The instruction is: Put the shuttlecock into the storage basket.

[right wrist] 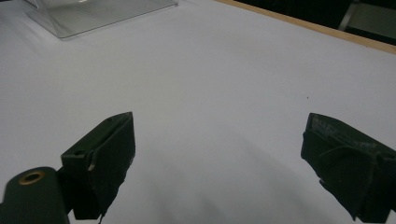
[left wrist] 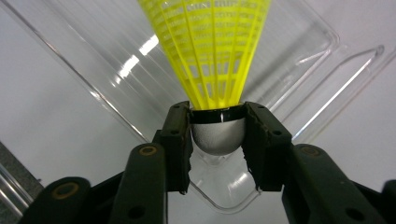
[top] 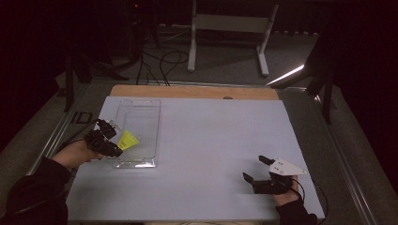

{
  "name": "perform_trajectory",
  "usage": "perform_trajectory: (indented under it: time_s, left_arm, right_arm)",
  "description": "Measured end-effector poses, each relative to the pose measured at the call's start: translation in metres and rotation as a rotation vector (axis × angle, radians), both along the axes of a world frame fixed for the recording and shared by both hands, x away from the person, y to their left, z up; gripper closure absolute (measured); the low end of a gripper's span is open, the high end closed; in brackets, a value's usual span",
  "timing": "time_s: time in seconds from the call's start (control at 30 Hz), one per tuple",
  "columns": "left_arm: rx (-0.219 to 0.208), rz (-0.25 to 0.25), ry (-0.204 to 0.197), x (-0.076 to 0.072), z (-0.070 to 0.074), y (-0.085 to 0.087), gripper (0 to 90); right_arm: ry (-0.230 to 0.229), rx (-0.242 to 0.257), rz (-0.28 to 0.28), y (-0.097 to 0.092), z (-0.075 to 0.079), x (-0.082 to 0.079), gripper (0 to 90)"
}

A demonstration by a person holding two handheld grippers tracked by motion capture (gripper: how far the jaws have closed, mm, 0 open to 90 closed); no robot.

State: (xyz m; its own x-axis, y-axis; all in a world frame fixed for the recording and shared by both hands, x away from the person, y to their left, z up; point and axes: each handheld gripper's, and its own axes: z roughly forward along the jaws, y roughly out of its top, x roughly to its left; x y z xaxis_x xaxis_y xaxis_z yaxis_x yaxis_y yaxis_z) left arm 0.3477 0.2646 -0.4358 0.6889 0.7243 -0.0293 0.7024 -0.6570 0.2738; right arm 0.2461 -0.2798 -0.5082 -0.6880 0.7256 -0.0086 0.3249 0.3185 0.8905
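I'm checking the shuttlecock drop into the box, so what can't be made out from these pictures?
- Yellow shuttlecock: skirt's open end cut off by the left gripper view's top edge.
- Clear plastic box: walls barely visible in the high view; whether the left gripper touches it is unclear.
- Right gripper: jaw tips cropped at the right gripper view's bottom edge.

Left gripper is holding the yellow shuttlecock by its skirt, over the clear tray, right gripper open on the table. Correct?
Not quite. The left gripper is clamped on the silver cork of the yellow shuttlecock, not on the skirt, as the left gripper view shows. The rest holds: it is over the clear tray, and the right gripper is open on the table.
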Motion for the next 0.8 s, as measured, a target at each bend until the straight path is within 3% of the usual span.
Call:
perform_trajectory:
  time_s: [0.13,0.23,0.53,0.8]
  left_arm:
    - [-0.022,0.009,-0.003,0.000,0.005,-0.001,47.0]
    - [-0.014,0.032,-0.033,0.001,0.012,-0.001,41.5]
    - [-0.055,0.061,-0.066,0.000,0.029,0.003,24.7]
    - [-0.090,0.030,-0.080,-0.003,0.030,0.000,15.3]
  right_arm:
    - [0.001,0.001,-0.001,0.000,0.000,0.000,10.0]
    - [0.000,0.001,0.000,0.000,0.000,0.000,10.0]
    - [0.001,-0.002,-0.001,0.000,0.000,0.000,10.0]
    - [0.001,-0.001,-0.001,0.000,0.000,0.000,10.0]
